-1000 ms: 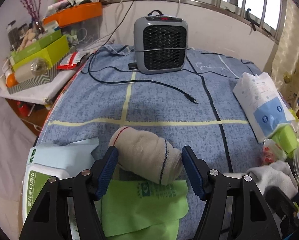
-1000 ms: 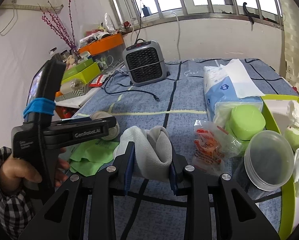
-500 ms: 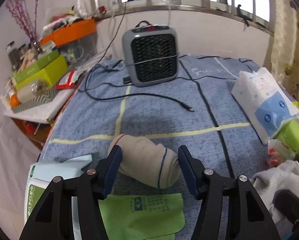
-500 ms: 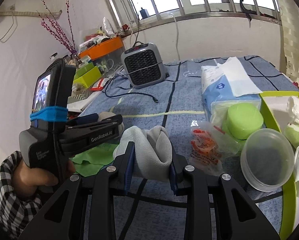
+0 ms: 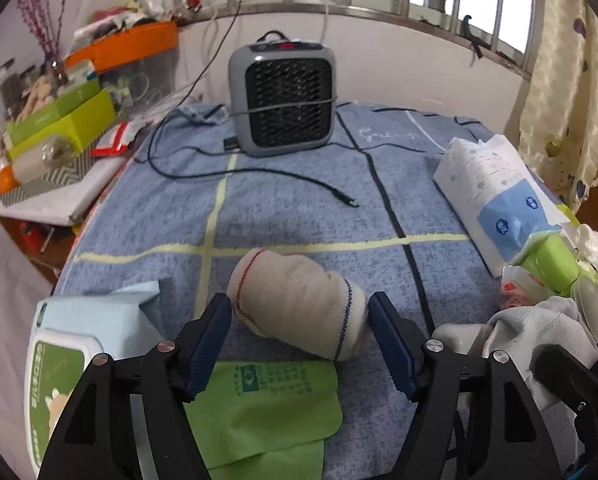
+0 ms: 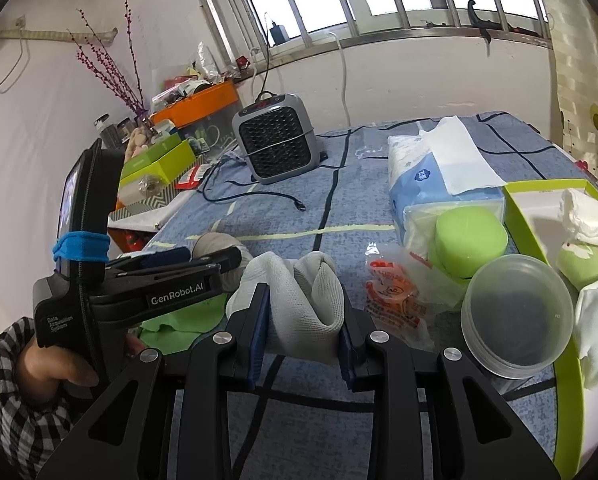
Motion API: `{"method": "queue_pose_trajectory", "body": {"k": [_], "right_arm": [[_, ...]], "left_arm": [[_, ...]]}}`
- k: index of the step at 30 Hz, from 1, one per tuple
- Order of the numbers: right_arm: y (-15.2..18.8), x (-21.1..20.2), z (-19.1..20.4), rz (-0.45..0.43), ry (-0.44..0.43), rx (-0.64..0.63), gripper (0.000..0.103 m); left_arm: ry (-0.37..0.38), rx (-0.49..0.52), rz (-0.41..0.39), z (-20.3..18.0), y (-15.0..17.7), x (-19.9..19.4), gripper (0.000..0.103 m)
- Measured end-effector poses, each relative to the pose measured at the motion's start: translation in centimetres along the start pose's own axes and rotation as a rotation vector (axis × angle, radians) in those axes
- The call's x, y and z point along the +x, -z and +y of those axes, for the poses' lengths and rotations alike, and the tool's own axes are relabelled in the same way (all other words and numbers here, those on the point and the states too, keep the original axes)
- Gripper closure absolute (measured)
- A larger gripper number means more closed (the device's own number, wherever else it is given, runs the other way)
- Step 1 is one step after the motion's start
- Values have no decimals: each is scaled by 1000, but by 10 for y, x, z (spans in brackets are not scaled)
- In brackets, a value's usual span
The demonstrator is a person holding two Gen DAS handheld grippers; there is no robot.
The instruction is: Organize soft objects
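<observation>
A rolled beige sock with a red stitch line and a blue stripe lies on the blue checked cloth. My left gripper straddles it. Its jaws are opening, and each blue pad stands a sliver off the roll's ends. The right wrist view shows that gripper from the side, held by a hand in a checked sleeve, with the sock just beyond it. My right gripper is shut on a folded grey sock, which bulges up between the pads. That grey sock also shows at the left view's lower right.
A green cloth and a wet-wipe pack lie under the left gripper. A grey heater and a loose cable sit farther back. At right are a tissue pack, a snack packet, a clear tub and a green-rimmed tray.
The left jaws narrowed onto the beige sock half a second ago and have now spread wider again. The sock stays on the cloth. The right gripper keeps its hold unchanged.
</observation>
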State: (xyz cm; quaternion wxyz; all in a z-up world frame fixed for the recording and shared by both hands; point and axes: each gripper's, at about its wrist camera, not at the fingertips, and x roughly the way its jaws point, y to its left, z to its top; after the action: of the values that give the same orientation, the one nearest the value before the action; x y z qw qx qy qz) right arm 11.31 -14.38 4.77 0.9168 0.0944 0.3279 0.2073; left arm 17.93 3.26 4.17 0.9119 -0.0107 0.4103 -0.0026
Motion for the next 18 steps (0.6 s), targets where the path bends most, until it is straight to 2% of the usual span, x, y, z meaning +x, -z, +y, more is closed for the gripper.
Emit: {"method": "queue_pose_trajectory", "body": {"k": [4,6,8,12,16,18], "right_arm": [[-1,-1,-3,-5,-2,12,72],[-1,-3,-5,-11,0,18,72],[0,-5,-5,-16,4,19,72],[2,-6,-4,-12,0,11,72],[2,-7,-6,-16,-6,16,72],[3,-7,-7,-17,-9,22,72]], "left_arm": [[-22,-25,2,2,2,-3,30],[-24,-53,16,5,2,0,23],[-23,-71,27,6,0,4,20],[-11,-131,41,7,-8,13,20],[-10,-146,46,4,-16,24,20],[12,-190,77,5,-19,29,20]]}}
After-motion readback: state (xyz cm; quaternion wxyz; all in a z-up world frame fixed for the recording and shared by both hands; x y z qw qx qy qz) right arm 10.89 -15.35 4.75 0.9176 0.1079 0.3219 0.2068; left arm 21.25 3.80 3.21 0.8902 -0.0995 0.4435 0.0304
